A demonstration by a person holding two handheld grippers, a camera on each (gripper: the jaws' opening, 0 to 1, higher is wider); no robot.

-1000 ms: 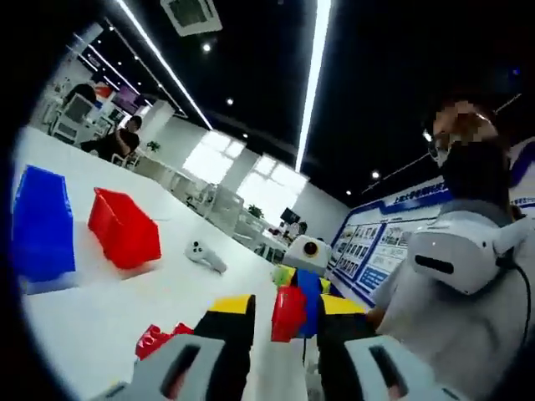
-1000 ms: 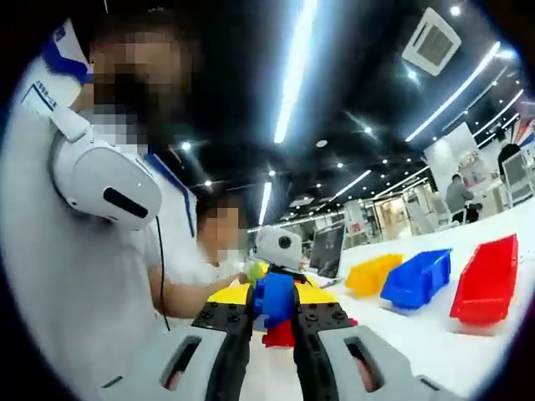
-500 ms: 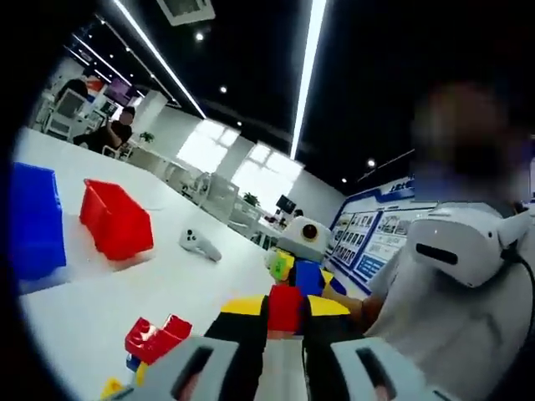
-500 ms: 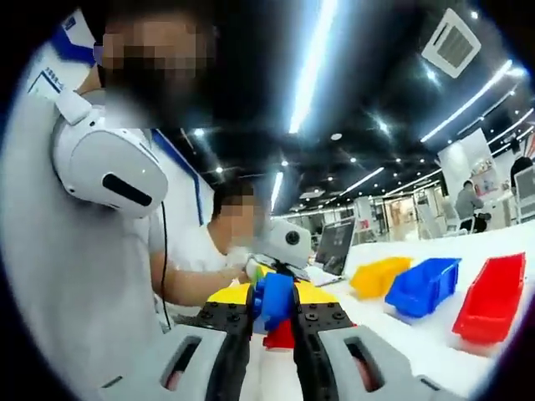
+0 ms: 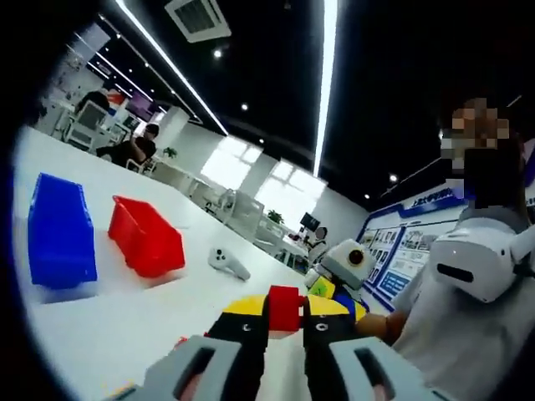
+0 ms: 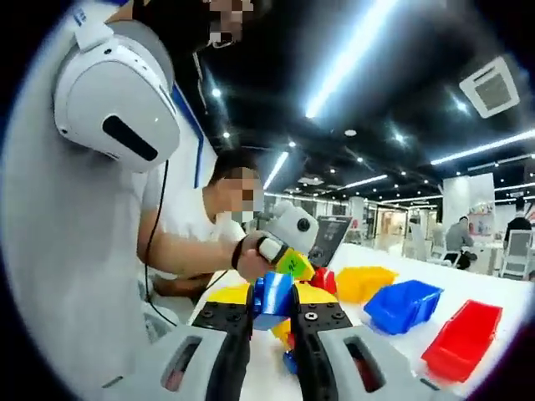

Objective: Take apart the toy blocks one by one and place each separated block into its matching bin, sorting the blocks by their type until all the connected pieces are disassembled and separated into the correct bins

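Note:
In the left gripper view my left gripper (image 5: 284,315) is shut on a red block (image 5: 284,306), held above the white table (image 5: 125,309). My right gripper (image 5: 338,294) comes in from the right, a short way off. In the right gripper view my right gripper (image 6: 272,311) is shut on a blue block (image 6: 272,297). Beyond it a hand holds the left gripper (image 6: 311,272) with the red block (image 6: 323,279) at its tip. The two blocks are apart. A yellow bin (image 6: 364,282), a blue bin (image 6: 403,305) and a red bin (image 6: 462,338) stand on the table to the right.
The blue bin (image 5: 60,242) and red bin (image 5: 149,246) sit at the left of the left gripper view, a white controller (image 5: 227,261) beyond them. Loose blocks (image 6: 286,338) lie under the right jaws. A person wearing a white headset (image 6: 113,92) stands close.
The red and blue blocks, joined a second ago, have come apart. The left gripper has drawn away with the red block; the right keeps the blue one. Both views have shifted.

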